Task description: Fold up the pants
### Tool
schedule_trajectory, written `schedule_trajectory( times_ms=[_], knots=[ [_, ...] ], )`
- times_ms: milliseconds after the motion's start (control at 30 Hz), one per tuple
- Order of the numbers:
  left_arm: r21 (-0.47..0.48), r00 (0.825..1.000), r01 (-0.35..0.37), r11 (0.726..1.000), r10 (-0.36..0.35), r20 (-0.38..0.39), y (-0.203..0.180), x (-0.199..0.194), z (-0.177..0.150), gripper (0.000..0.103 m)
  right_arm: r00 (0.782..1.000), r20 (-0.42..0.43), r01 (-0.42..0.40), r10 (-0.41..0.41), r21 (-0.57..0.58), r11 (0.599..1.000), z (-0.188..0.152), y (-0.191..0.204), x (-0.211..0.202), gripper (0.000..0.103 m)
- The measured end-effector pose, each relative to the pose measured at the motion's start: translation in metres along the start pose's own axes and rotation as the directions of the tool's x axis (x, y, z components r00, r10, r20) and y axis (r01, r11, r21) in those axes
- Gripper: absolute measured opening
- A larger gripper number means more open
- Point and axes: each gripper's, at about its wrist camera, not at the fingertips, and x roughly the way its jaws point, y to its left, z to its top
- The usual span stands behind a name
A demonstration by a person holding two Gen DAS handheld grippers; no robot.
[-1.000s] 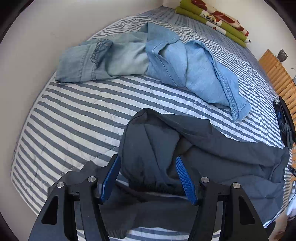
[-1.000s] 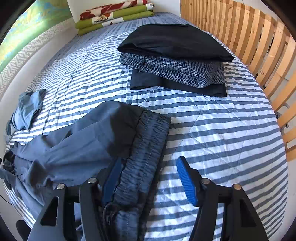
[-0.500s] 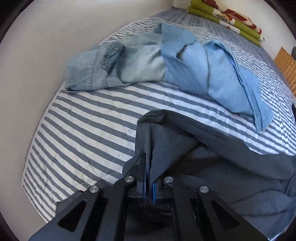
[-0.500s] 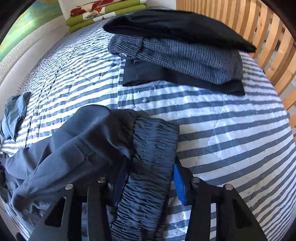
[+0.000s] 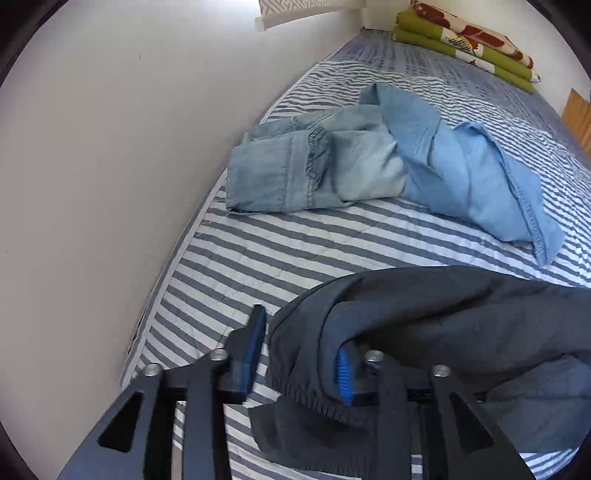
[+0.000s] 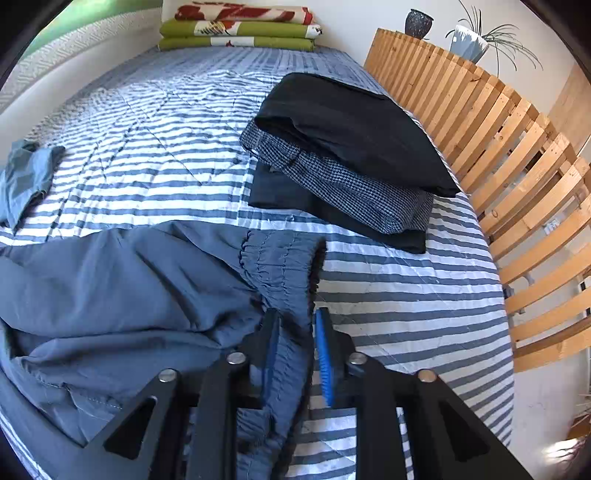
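Dark grey-blue pants (image 5: 443, 317) lie crumpled on the striped bed cover (image 5: 295, 251). My left gripper (image 5: 301, 339) is at a leg's elastic hem. Its jaws are opening: the hem hangs between them and drapes over the right finger, and the left pad (image 5: 255, 350) stands free of the cloth. In the right wrist view the same pants (image 6: 129, 288) spread to the left. My right gripper (image 6: 297, 314) is shut on their gathered elastic waistband (image 6: 280, 266), which stands raised off the bed cover (image 6: 406, 295).
Crumpled light blue denim (image 5: 369, 166) lies further up the bed, beside a white wall (image 5: 110, 147). A stack of folded dark garments (image 6: 351, 155) sits near a wooden slatted rail (image 6: 517, 166). A folded green and red blanket (image 6: 236, 29) lies at the head end.
The left gripper closed on the hem, then spread again and shifted left. The right gripper closed on the waistband and has lifted it a little.
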Motion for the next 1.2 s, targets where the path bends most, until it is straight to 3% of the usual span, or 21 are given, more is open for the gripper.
schedule_trajectory(
  times_ms=[67, 167, 267, 467, 600, 733, 800, 900, 967, 1000, 1033, 1067, 1100, 1200],
  knots=[
    [-0.027, 1.000, 0.023, 0.999, -0.023, 0.001, 0.009, 0.006, -0.006, 0.048, 0.999, 0.049, 0.020, -0.020, -0.011, 1.000, 0.002, 0.010, -0.014, 0.034],
    [-0.048, 0.999, 0.040, 0.998, -0.040, -0.001, 0.019, 0.017, -0.011, 0.048, 0.993, 0.093, -0.054, 0.069, -0.157, 0.986, 0.014, 0.051, -0.037, 0.034],
    [-0.051, 0.997, 0.080, 0.996, -0.080, -0.005, 0.027, 0.022, -0.016, 0.050, 0.982, 0.099, -0.124, 0.162, -0.314, 0.941, 0.032, 0.110, -0.048, 0.034],
    [-0.092, 0.988, 0.148, 0.985, -0.150, -0.020, 0.040, 0.027, -0.024, 0.058, 0.938, -0.001, -0.308, 0.348, -0.468, 0.828, 0.066, 0.224, -0.031, 0.035],
    [-0.102, 0.981, 0.194, 0.976, -0.195, 0.000, 0.036, 0.018, -0.033, 0.060, 0.920, -0.085, -0.370, 0.382, -0.509, 0.777, 0.078, 0.289, -0.002, 0.035],
    [-0.121, 0.953, 0.295, 0.948, -0.302, -0.038, 0.015, 0.024, -0.040, 0.076, 0.910, -0.136, -0.401, 0.393, -0.538, 0.742, 0.085, 0.331, 0.018, 0.035],
    [-0.094, 0.952, 0.290, 0.952, -0.297, -0.077, -0.004, 0.038, -0.038, 0.077, 0.900, -0.171, -0.424, 0.401, -0.555, 0.715, 0.084, 0.348, 0.025, 0.037],
    [-0.020, 0.969, 0.206, 0.978, -0.207, -0.134, -0.030, 0.060, -0.039, 0.077, 0.896, -0.208, -0.436, 0.393, -0.589, 0.681, 0.078, 0.370, 0.030, 0.045],
    [0.006, 0.974, 0.177, 0.984, -0.174, -0.145, -0.032, 0.067, -0.040, 0.073, 0.904, -0.186, -0.411, 0.384, -0.623, 0.665, 0.074, 0.378, 0.026, 0.046],
    [0.011, 0.976, 0.167, 0.986, -0.164, -0.142, -0.029, 0.067, -0.040, 0.060, 0.903, -0.196, -0.414, 0.382, -0.632, 0.655, 0.073, 0.380, 0.024, 0.045],
    [0.010, 0.978, 0.154, 0.988, -0.151, -0.141, -0.023, 0.067, -0.040, 0.040, 0.903, -0.200, -0.415, 0.380, -0.638, 0.649, 0.071, 0.380, 0.021, 0.036],
    [0.006, 0.981, 0.132, 0.991, -0.130, -0.145, -0.016, 0.065, -0.041, 0.031, 0.896, -0.213, -0.429, 0.390, -0.643, 0.634, 0.069, 0.379, 0.019, 0.014],
    [0.005, 0.984, 0.110, 0.994, -0.108, -0.141, -0.007, 0.063, -0.041, 0.022, 0.895, -0.220, -0.430, 0.388, -0.657, 0.619, 0.064, 0.380, 0.015, 0.007],
    [0.033, 0.996, 0.010, 0.999, -0.007, -0.088, 0.018, 0.045, -0.044, 0.019, 0.928, -0.149, -0.338, 0.341, -0.721, 0.605, 0.051, 0.383, 0.001, 0.002]
  ],
)
